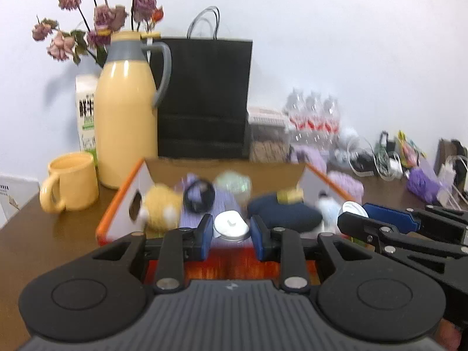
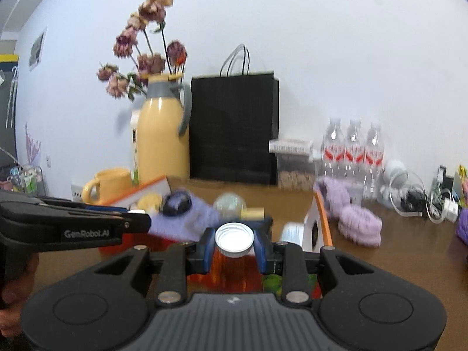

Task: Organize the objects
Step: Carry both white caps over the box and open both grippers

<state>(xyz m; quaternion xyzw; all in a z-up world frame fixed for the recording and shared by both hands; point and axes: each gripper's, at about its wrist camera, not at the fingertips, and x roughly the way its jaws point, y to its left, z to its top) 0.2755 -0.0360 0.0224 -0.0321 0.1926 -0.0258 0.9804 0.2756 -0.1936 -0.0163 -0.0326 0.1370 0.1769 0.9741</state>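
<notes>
My left gripper (image 1: 231, 232) is shut on the left jar (image 1: 231, 224), which has a white lid and an amber-red body below it. My right gripper (image 2: 234, 245) is shut on the right jar (image 2: 234, 235), also white-lidded over amber glass. Both jars hang just in front of an open white box with orange edges (image 1: 117, 204) (image 2: 320, 213). The box holds a yellow plush (image 1: 159, 204), a purple cloth, a black ring (image 1: 199, 196), a pale green ball (image 1: 234, 184) and a navy pouch (image 1: 280, 213). The right gripper (image 1: 354, 219) shows at the right of the left wrist view, and the left gripper (image 2: 140, 219) at the left of the right wrist view.
On the brown table (image 1: 44, 234) behind the box stand a yellow mug (image 1: 71, 181), a yellow thermos jug (image 1: 125, 117) with dried flowers, a milk carton, a black paper bag (image 1: 204, 96) and three water bottles (image 2: 354, 146). Purple knitted pieces (image 2: 359, 225) and cables lie to the right.
</notes>
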